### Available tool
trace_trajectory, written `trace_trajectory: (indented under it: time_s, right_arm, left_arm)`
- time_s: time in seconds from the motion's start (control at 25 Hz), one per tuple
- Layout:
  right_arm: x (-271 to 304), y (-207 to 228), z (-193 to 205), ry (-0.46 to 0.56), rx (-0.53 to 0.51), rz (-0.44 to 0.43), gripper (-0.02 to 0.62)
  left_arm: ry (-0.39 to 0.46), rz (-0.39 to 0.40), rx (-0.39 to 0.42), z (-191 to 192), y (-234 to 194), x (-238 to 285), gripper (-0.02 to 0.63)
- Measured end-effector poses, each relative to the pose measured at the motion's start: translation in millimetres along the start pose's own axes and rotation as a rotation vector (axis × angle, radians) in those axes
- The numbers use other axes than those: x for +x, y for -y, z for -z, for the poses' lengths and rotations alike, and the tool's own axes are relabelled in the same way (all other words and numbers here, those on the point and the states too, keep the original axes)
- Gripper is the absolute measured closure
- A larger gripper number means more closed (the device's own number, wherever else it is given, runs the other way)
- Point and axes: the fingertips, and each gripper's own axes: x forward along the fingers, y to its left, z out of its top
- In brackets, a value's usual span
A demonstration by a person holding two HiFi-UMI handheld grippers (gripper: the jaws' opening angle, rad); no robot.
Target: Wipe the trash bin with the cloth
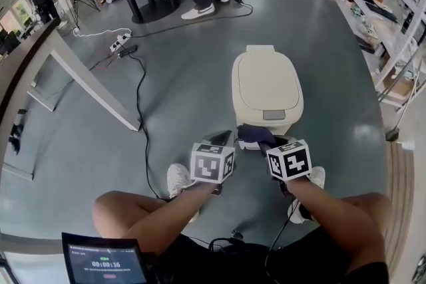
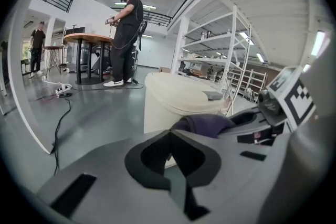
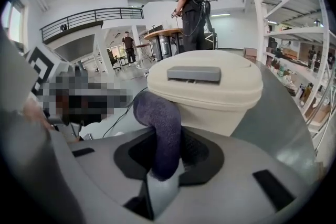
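Cream plastic forms the trash bin [image 1: 266, 93], which in the head view stands lid-down on the grey floor [image 1: 186, 90] just ahead of our legs. The dark purple cloth [image 1: 255, 135] lies bunched at the bin's near edge, between the left gripper [image 1: 221, 140] and the right gripper [image 1: 267, 145], whose marker cubes sit side by side. Only this view shows both forearms together and the black cable [image 1: 138, 116] trailing over the floor.

In the left gripper view, we see the jaws pressed fully together with nothing between them. Beyond them rise the bin's side wall and the cloth, which lies just beside the right gripper. Well apart, a standing person [image 2: 126, 34] faces a round table [image 2: 86, 38], and white shelving [image 2: 226, 55] fills the right.

In the right gripper view, we alone see the grip itself. The jaws are closed on the cloth's lower end. The cloth rises from them as a thick roll and bends left toward the bin's front wall, under the lid rim and its grey tab [image 3: 194, 74]. We cannot tell whether cloth and wall touch.
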Motion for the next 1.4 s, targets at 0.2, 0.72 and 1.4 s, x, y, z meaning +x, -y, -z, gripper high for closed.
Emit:
trace_trajectory:
  time_s: [0.2, 0.72, 1.4]
  right_arm:
    - [-8, 24, 9, -0.005, 0.043, 0.034, 0.503]
    - [-23, 92, 21, -0.01, 0.108, 0.14, 0.505]
    - [-26, 152, 31, -0.037, 0.172, 0.249, 0.503]
  left_arm:
    - [-0.05, 0.039, -0.044, 25, 28, 15, 0.609]
    - [-0.064, 0.107, 0.109, 20, 80, 46, 0.609]
    - [-0.134, 0.222, 0.205, 24, 138, 88, 0.609]
